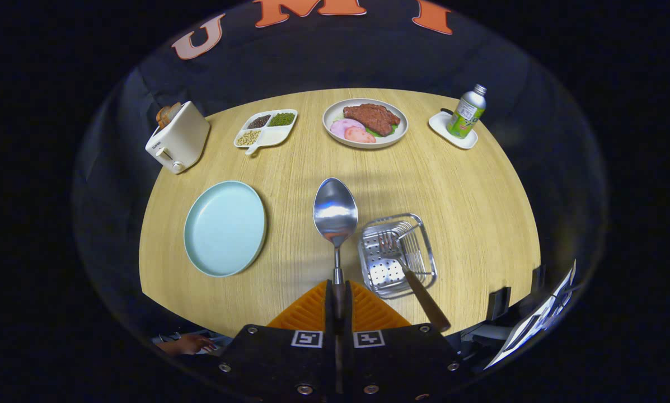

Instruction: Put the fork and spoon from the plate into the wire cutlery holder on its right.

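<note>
Tool: the tool (338, 299) is clamped on the spoon's handle, both orange fingers (307, 316) pressed tight against it with no gap showing.
Spoon: the spoon (335, 211) sticks straight out ahead of the fingers, bowl far end, hanging above the bare wood between plate and holder.
Holder: the wire cutlery holder (396, 254) sits just right of the spoon, near edge of the surface (469, 212).
Fork: the fork (410, 268) is already in there, tines inside, its brown handle leaning out over the near right rim.
Plate: the pale blue plate (225, 228) lies left of the spoon, nothing on it now.
Step in hand: looks like carry-and-drop. I'd say swing right until the bowl is over the basket, tip the bowl down, then let go low so it doesn't bounce off the wire or knock the fork.
Pose: tool looks held high, angled down and forward across the surface, lined up with the spoon.
Near left: a hand (186, 344) rests below the surface edge.
Far side: toaster (178, 137), divided snack tray (266, 130), a plate of meat (365, 123), a bottle (467, 112) on a small white dish.
</note>
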Demonstrator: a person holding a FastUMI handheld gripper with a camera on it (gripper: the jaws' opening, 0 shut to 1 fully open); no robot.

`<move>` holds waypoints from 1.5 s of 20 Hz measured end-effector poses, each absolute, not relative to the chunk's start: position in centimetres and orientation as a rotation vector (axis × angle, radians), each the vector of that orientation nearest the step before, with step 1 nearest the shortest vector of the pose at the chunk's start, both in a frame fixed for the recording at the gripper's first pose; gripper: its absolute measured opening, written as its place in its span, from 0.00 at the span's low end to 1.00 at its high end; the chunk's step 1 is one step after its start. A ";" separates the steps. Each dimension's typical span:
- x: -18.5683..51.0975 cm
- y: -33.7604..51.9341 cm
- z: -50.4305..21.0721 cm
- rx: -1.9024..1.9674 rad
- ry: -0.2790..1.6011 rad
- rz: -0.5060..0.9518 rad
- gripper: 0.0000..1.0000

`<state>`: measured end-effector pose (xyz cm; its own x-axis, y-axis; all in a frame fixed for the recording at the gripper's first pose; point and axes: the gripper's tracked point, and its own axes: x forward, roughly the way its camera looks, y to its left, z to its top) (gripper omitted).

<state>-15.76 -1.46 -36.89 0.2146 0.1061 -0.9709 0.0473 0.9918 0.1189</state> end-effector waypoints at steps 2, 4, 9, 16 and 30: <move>-16.6 -3.1 -37.0 0.124 1.374 0.023 0.05; -17.0 -4.2 -37.3 0.107 1.394 0.021 0.06; -18.3 -4.7 -38.1 0.058 1.451 0.054 0.06; -18.0 -5.2 -38.5 0.037 1.466 0.068 0.07; -6.8 -6.3 -28.4 0.185 0.947 0.115 0.24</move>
